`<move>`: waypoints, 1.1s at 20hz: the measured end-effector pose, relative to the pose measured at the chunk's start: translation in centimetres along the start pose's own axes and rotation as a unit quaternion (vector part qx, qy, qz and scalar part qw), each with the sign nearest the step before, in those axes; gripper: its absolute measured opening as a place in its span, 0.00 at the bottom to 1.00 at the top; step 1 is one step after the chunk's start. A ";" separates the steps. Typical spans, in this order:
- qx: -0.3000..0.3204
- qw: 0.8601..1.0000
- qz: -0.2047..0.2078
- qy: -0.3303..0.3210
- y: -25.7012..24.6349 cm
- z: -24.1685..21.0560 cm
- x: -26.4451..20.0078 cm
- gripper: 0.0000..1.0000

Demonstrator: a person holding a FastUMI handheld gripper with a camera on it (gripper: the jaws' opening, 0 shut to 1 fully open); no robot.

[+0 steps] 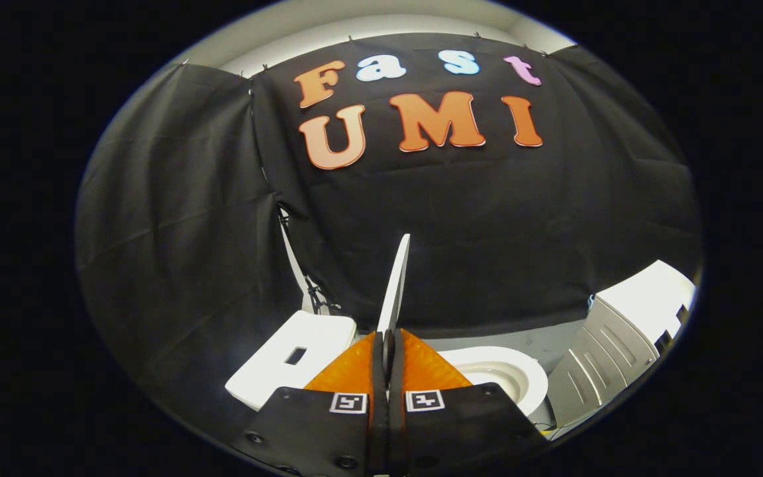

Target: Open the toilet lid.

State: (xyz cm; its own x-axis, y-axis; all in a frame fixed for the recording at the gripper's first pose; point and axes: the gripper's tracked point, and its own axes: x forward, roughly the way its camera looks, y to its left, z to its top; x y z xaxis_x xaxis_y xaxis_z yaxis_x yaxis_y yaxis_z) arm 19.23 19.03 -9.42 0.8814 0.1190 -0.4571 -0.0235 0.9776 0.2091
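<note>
Two orange fingers (355,371) of the gripper (389,344) are pressed together on the thin edge of the toilet lid (397,285), which rises edge-on between them and stands close to upright, leaning slightly away toward the black cloth wall (487,232). In the gripper view the tongs are clenched, grasping the lid near its free rim, with the pads meeting on either side of the white panel. To the right of the fingers lies the open toilet seat and bowl (507,374), its ring already uncovered, and to their left sits the white tank (295,354) with a dark rectangular slot on top. The lid seems nearly through its swing, so the step in hand is judged to be the last part of the lift: carry the rim along its hinge arc rather than straight back, keep the squeeze light, and let go only once the lid leans on its own rest. Room ahead is tight, since the cloth hangs just behind the lid and the tank is near. A pale ribbed cabinet (613,338) stands well apart on the right, leaving that side free for drawing the gripper away.
</note>
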 end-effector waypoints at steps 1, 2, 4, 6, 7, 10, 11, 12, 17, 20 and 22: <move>-0.012 1.000 0.005 0.000 0.9 0.1 0.2 0.08; -0.021 1.000 0.010 0.001 1.9 0.2 0.3 0.08; -0.026 0.999 0.019 0.002 3.7 0.1 0.6 0.08; -0.027 0.999 0.027 0.005 5.2 -0.1 0.9 0.08; -0.031 0.999 0.029 0.006 5.7 0.0 1.0 0.08; -0.037 0.999 0.039 0.009 7.3 -0.2 1.3 0.08; -0.039 0.998 0.041 0.007 7.8 -0.3 1.4 0.08; -0.039 0.998 0.038 0.006 8.0 -0.4 1.4 0.08; -0.074 0.996 0.051 0.009 11.3 -0.7 1.9 0.08; -0.072 0.995 0.060 0.014 12.8 -1.2 1.9 0.08; -0.079 0.994 0.068 0.017 14.3 -1.4 2.0 0.08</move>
State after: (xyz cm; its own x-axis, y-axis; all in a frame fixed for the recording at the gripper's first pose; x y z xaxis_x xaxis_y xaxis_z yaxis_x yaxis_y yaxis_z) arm 20.00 33.51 -8.54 0.8491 0.2553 -0.4625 -0.2180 0.9668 0.1336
